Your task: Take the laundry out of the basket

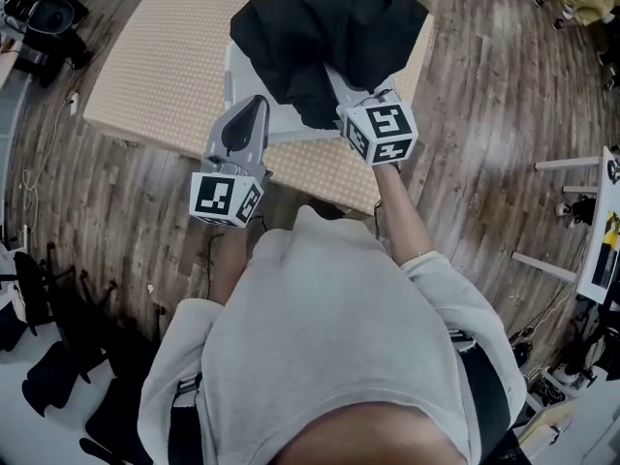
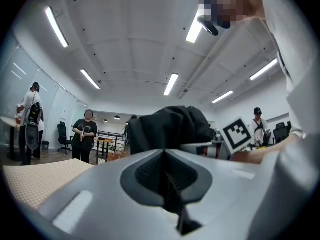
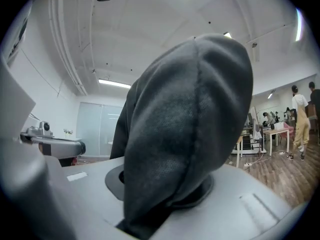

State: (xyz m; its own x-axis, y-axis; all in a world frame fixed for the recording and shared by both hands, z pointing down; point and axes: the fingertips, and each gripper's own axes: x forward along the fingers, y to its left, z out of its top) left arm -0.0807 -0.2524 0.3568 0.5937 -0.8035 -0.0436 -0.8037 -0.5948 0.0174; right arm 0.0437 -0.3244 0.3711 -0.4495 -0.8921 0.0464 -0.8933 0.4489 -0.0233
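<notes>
A black garment (image 1: 329, 32) is lifted and bunched over a pale basket (image 1: 231, 77), whose rim shows at the garment's left and lower edge. My right gripper (image 1: 341, 103) is shut on the garment's lower fold. In the right gripper view the dark cloth (image 3: 190, 129) fills the middle and is pinched between the jaws of that gripper (image 3: 162, 206). My left gripper (image 1: 254, 112) hovers just left of the garment, near the basket's front, with its jaws together and nothing in them. In the left gripper view the left gripper (image 2: 165, 159) points at the black garment (image 2: 170, 129).
The basket stands on a beige textured mat (image 1: 160, 56) over a wooden floor (image 1: 484, 114). A white table (image 1: 603, 223) is at the right and black equipment (image 1: 44, 13) at the top left. Two people (image 2: 84, 140) (image 2: 30, 121) stand far off.
</notes>
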